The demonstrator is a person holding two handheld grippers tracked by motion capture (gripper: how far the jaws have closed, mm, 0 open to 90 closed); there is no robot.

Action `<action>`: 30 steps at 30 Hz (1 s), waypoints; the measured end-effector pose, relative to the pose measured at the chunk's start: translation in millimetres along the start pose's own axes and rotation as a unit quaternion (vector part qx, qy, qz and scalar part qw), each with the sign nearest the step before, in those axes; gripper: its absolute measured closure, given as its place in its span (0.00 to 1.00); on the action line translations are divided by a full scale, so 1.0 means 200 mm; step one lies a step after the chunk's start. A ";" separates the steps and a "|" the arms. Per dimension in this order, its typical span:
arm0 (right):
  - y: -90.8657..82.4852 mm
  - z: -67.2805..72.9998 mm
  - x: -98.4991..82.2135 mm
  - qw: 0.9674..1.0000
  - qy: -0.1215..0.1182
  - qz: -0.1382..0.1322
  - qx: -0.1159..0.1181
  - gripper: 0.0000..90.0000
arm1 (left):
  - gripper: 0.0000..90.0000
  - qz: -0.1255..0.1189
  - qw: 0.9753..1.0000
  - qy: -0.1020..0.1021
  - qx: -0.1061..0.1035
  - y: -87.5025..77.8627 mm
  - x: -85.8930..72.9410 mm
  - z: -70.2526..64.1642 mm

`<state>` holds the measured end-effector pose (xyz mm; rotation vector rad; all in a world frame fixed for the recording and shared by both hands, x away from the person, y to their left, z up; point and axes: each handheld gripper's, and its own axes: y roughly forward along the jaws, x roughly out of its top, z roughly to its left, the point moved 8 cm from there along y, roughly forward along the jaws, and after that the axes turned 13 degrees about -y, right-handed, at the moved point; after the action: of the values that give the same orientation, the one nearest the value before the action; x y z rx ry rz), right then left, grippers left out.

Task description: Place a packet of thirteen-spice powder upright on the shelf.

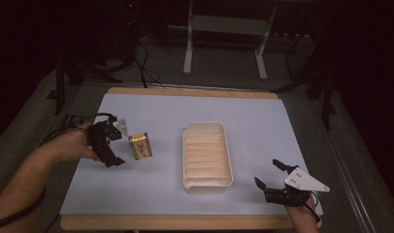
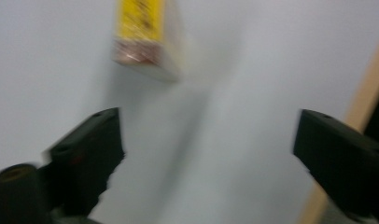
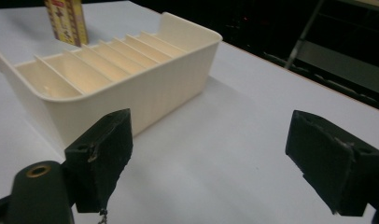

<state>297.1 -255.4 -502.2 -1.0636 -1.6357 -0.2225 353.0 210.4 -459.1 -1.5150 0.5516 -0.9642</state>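
A small yellow box [image 1: 140, 146] with brown markings stands on the white mat, left of centre. My left gripper [image 1: 116, 145] is open just to its left, apart from it. In the left gripper view the box [image 2: 148, 37] is blurred and lies ahead of the wide-apart jaws of the left gripper [image 2: 208, 140], not between them. A cream tray [image 1: 229, 160] with ribbed dividers sits in the middle and holds nothing. My right gripper [image 1: 268, 172] rests open near the front right corner. In the right gripper view the tray [image 3: 145, 98] is ahead of the right gripper [image 3: 208, 154], with the box [image 3: 66, 21] behind it.
The white mat [image 1: 151, 194] covers a wooden table whose edge [image 1: 185, 222] runs along the front. Cables [image 1: 69, 121] trail from the left gripper. Metal stand legs [image 1: 188, 53] rise on the floor beyond the table's far edge.
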 end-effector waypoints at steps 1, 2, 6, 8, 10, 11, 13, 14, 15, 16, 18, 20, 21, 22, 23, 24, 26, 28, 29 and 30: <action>0.00 0.00 0.00 1.000 0.000 -0.001 0.003 0.17 | 0.17 0.000 1.000 0.001 0.003 0.00 0.01 0.01; 0.00 0.01 0.01 1.000 -0.001 -0.003 0.005 0.17 | 0.17 -0.004 1.000 -0.001 -0.003 0.00 0.03 0.01; 0.01 0.03 0.02 1.000 0.000 -0.008 0.014 0.17 | 0.17 0.008 1.000 -0.003 -0.001 0.03 0.06 0.05; 0.01 0.03 0.02 1.000 -0.001 -0.008 0.019 0.17 | 0.17 0.009 1.000 -0.003 -0.004 0.05 0.08 0.06; 0.01 0.03 0.02 1.000 -0.002 -0.009 0.019 0.17 | 0.20 0.004 1.000 -0.003 -0.001 0.05 0.10 0.08; 0.01 0.03 0.02 1.000 0.000 -0.010 0.019 0.17 | 0.22 0.006 1.000 -0.003 -0.002 0.06 0.11 0.09; 0.01 0.03 0.01 1.000 0.003 -0.009 0.021 0.17 | 0.23 0.003 1.000 -0.005 0.001 0.06 0.13 0.10; 0.01 0.03 0.01 1.000 0.007 -0.010 0.022 0.17 | 0.23 0.004 1.000 -0.007 0.000 0.07 0.14 0.11; 0.01 0.03 0.01 1.000 0.009 -0.009 0.023 0.17 | 0.23 0.004 1.000 -0.008 -0.003 0.07 0.14 0.11; 0.01 0.03 0.01 1.000 0.008 -0.009 0.025 0.17 | 0.24 0.006 1.000 -0.006 -0.002 0.08 0.15 0.11; 0.01 0.03 0.01 1.000 0.009 -0.009 0.026 0.17 | 0.26 0.006 1.000 -0.007 -0.008 0.09 0.16 0.11; 0.01 0.03 0.01 1.000 0.010 -0.009 0.026 0.17 | 0.26 0.010 1.000 -0.008 -0.008 0.11 0.17 0.11; 0.01 0.03 0.01 1.000 0.009 -0.009 0.027 0.17 | 0.27 0.011 1.000 -0.006 -0.011 0.11 0.17 0.11; 0.01 0.03 0.00 1.000 0.010 -0.009 0.027 0.17 | 0.28 0.014 1.000 -0.007 -0.010 0.12 0.17 0.11; 0.01 0.03 0.00 0.999 0.012 -0.009 0.029 0.17 | 0.31 0.016 1.000 -0.007 -0.010 0.13 0.17 0.11; 0.01 0.03 0.00 0.999 0.013 -0.008 0.029 0.17 | 0.35 0.017 1.000 -0.003 -0.013 0.14 0.18 0.11; 0.01 0.03 0.00 0.999 0.013 -0.007 0.029 0.17 | 0.37 0.016 1.000 -0.004 -0.012 0.14 0.18 0.11; 0.01 0.03 0.00 0.999 0.014 -0.007 0.031 0.17 | 0.39 0.008 1.000 -0.006 -0.019 0.16 0.19 0.11; 0.02 0.03 0.00 0.999 0.014 -0.007 0.031 0.17 | 0.39 0.009 1.000 -0.005 -0.021 0.16 0.20 0.11; 0.02 0.03 0.00 0.999 0.015 -0.007 0.031 0.17 | 0.41 0.011 1.000 -0.008 -0.025 0.17 0.20 0.11</action>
<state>295.3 -249.9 -506.0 -0.9983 -1.6134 -0.1937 398.1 185.0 -480.5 -1.5561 0.5832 -0.9283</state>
